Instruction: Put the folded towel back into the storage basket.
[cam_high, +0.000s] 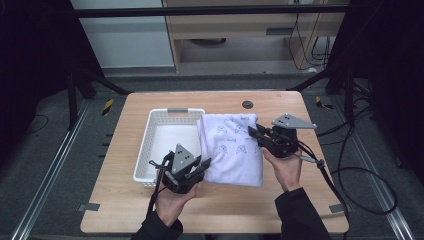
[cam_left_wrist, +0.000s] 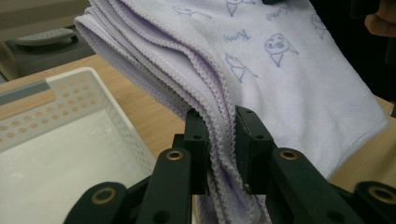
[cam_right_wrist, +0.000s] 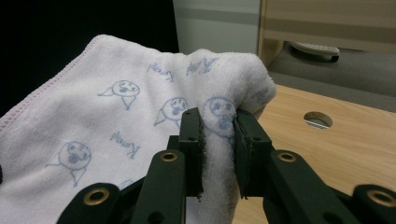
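1. This looks like a lab or test room, not a home.
2. A small wooden counter (cam_high: 220, 205) stands alone inside a black metal frame (cam_high: 210, 11).
3. Metal rails (cam_high: 47, 175) run along the grey floor (cam_high: 50, 130).
4. Black cables (cam_high: 360, 170) lie loose on the floor.
5. Plain office cabinets (cam_high: 240, 30) stand behind.

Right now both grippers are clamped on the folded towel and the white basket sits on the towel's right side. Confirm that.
Not quite: the white basket sits on the left side of the towel, as the high view shows. The rest holds: the left gripper and the right gripper are each clamped on the folded towel.
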